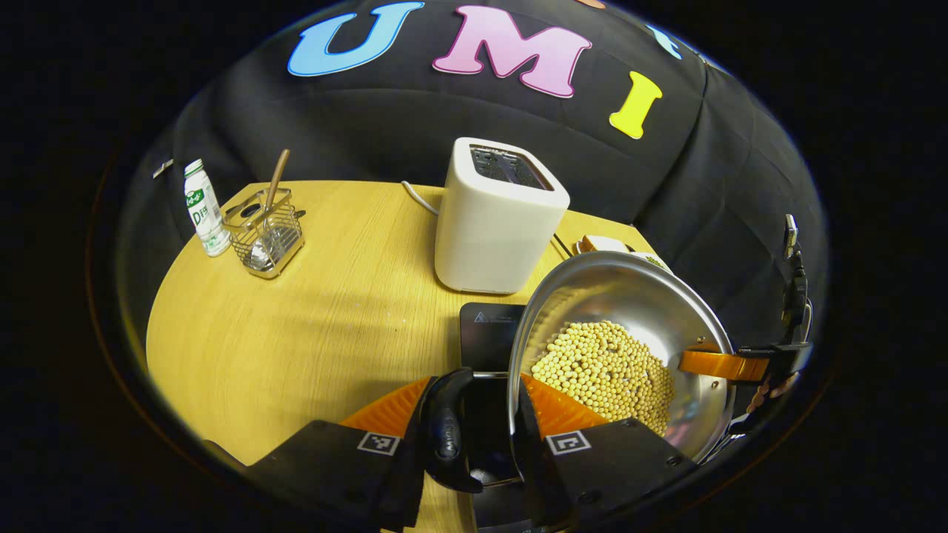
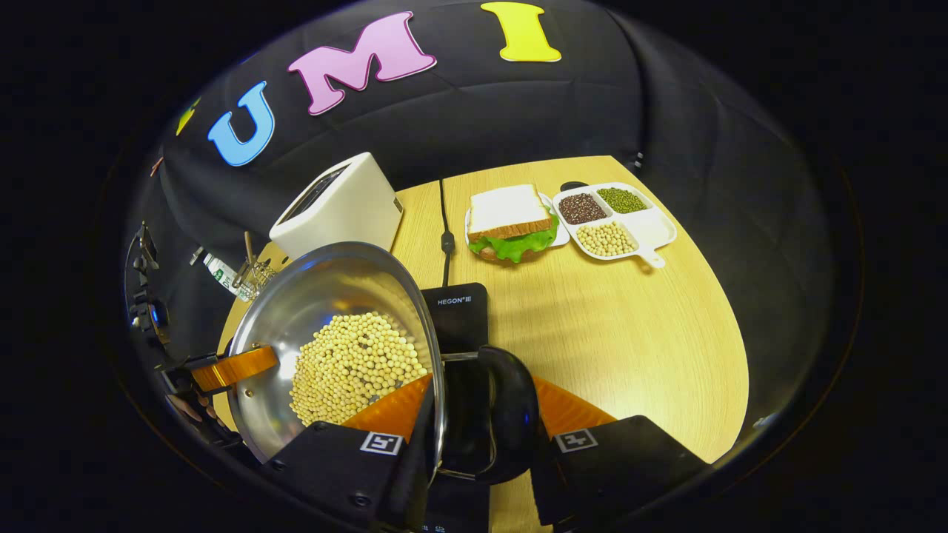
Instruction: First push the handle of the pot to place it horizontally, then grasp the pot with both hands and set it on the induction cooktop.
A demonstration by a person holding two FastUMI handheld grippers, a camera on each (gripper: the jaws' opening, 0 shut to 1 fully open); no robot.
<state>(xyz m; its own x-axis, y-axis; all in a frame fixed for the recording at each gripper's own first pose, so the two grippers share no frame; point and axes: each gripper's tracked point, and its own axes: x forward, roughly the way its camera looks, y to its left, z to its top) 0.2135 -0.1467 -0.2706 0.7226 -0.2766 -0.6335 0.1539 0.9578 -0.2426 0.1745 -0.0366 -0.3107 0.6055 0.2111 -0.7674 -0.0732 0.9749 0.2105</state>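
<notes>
One pot (image 1: 629, 326), steel and holding a heap of pale beans (image 1: 603, 370), hangs tilted above the black cooktop (image 1: 489, 329) on the counter (image 1: 296, 326). It has two black handles. The left gripper (image 1: 480, 422) has its jaws clenched around one handle (image 1: 448, 429) and the rim beside it; in the right gripper view the right gripper (image 2: 474, 426) grasps the other handle (image 2: 511, 411) the same way. Each view also shows the opposite gripper across the pot.

One white toaster (image 1: 496, 218) stands behind the cooktop.

The left gripper view shows one bottle (image 1: 204, 211) and, just beside it, one wire holder (image 1: 265, 231) with a wooden stick in it, at the counter's far left corner.

The right gripper view adds one sandwich (image 2: 511, 222) on a plate and one divided tray (image 2: 652, 226) with three kinds of beans, side by side, plus the cord (image 2: 446, 237) running back from the cooktop.
</notes>
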